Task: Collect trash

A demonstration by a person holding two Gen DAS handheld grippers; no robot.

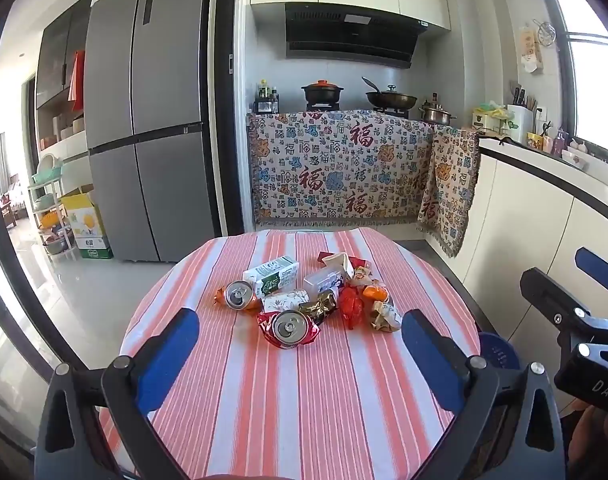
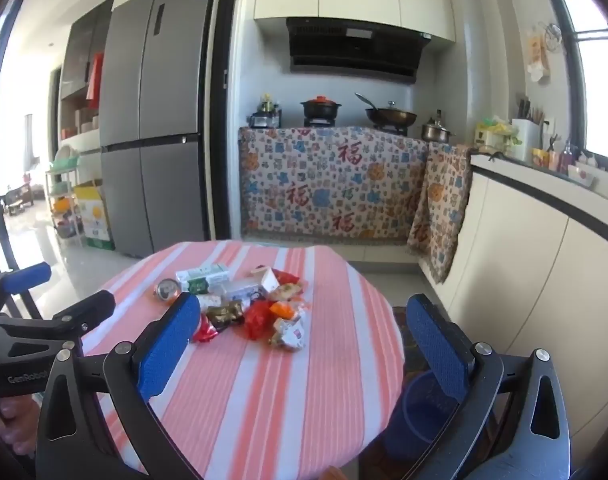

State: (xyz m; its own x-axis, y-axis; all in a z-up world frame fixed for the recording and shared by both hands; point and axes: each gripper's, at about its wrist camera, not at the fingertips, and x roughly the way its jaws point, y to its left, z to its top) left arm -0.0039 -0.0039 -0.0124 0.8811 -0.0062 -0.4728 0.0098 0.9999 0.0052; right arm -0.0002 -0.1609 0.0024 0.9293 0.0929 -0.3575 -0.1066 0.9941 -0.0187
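Two grippers hover above the near edge of a round tabletop [image 1: 304, 400] covered in a red-and-white striped cloth, and both are spread wide with nothing between their blue-padded fingers [image 1: 168, 356]. From the left wrist view, the left gripper [image 1: 300, 354] points straight at a heap of trash [image 1: 315, 300] gathered around the middle of the tabletop, while the right gripper [image 2: 305, 348] sits further to the right, out over the tabletop's right side. Nearest the left gripper lies a crushed red can [image 1: 290, 329] with its silver top facing up. Just behind and to the left of it is a second can [image 1: 238, 295], orange-sided, also showing its top. A white and green carton [image 1: 272, 274] lies on its side behind that one. The rest of the heap is crumpled wrappers (red, gold, orange and white, all touching or overlapping), among them a bright red wrapper [image 1: 351, 307] and a scrunched white packet [image 1: 385, 316] at the right end. Down on the floor beside the tabletop's right edge stands a blue bin [image 2: 421, 416], partly hidden behind the right gripper's finger. Beyond the tabletop a patterned cloth [image 1: 339, 168] hangs over the stove counter, with a grey fridge [image 1: 144, 120] to the left.
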